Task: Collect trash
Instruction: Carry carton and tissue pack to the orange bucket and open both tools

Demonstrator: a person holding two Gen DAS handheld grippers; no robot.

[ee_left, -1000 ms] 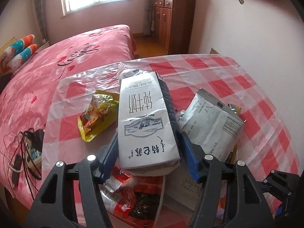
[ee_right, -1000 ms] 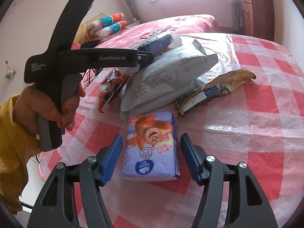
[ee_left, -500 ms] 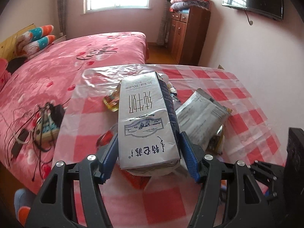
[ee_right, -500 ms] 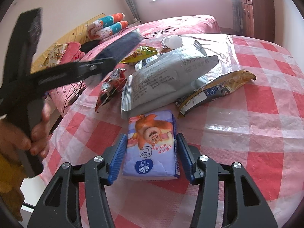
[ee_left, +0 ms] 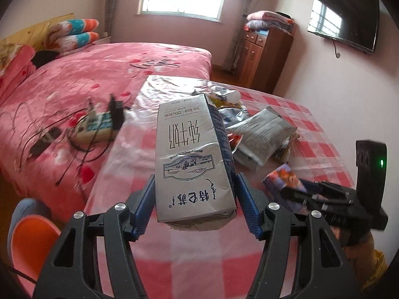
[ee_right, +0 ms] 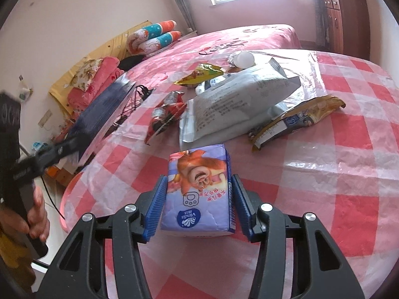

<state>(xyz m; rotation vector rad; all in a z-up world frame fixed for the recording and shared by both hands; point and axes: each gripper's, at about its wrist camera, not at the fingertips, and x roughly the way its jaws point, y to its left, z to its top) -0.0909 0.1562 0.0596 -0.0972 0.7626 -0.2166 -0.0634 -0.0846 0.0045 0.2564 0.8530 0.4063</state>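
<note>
My left gripper (ee_left: 195,199) is shut on a grey and dark blue milk carton (ee_left: 192,154), held in the air over the near left part of the checked table (ee_left: 189,261). In the right wrist view that carton (ee_right: 104,109) shows blurred at the left, off the table's edge. My right gripper (ee_right: 198,194) is shut on a purple tissue pack (ee_right: 199,174) with a cartoon bear, its blue pads (ee_right: 157,206) against both sides. The pack rests on the tablecloth. In the left wrist view the tissue pack (ee_left: 281,184) sits at the right.
A pile lies beyond the pack: a grey pouch (ee_right: 237,99), a gold wrapper (ee_right: 299,119), a red wrapper (ee_right: 164,117), a yellow snack bag (ee_right: 199,73). A pink bed (ee_left: 74,87) with a power strip (ee_left: 94,124) lies left. An orange stool (ee_left: 32,244) stands below.
My left gripper has carried the milk carton away from the pile, toward the table's left edge. My right gripper's jaws have closed in onto the tissue pack.
</note>
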